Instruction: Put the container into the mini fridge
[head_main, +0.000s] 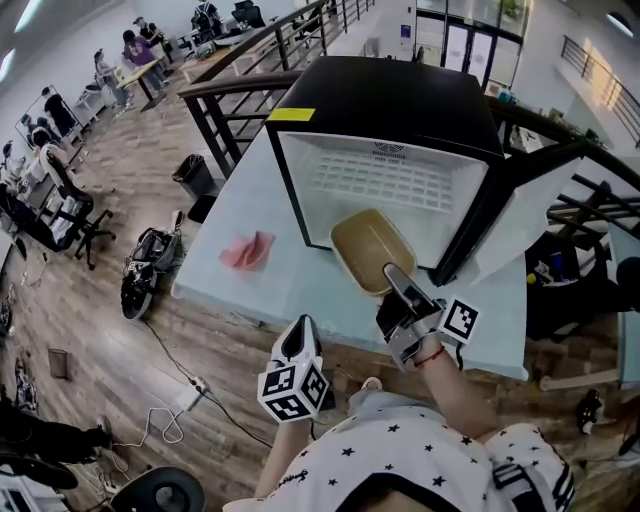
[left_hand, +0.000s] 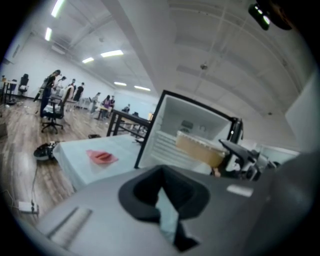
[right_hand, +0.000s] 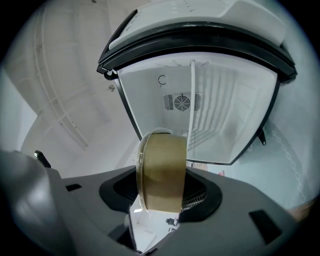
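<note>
The black mini fridge (head_main: 390, 100) stands on the table with its door (head_main: 525, 205) swung open to the right and its white inside bare. A tan container (head_main: 368, 248) with a clear rim hangs on its side just in front of the opening. My right gripper (head_main: 392, 276) is shut on its near edge. In the right gripper view the container (right_hand: 161, 170) sits between the jaws, and the fridge (right_hand: 200, 100) fills the view behind. My left gripper (head_main: 301, 332) hovers lower left over the table's front edge, jaws together and empty. From the left gripper view the container (left_hand: 199, 150) shows before the fridge (left_hand: 185, 120).
A pink cloth (head_main: 248, 250) lies on the light blue table (head_main: 250, 295), left of the fridge. A dark railing (head_main: 230, 110) runs behind the table. A bag (head_main: 150, 265) and a bin (head_main: 195, 177) sit on the wood floor to the left.
</note>
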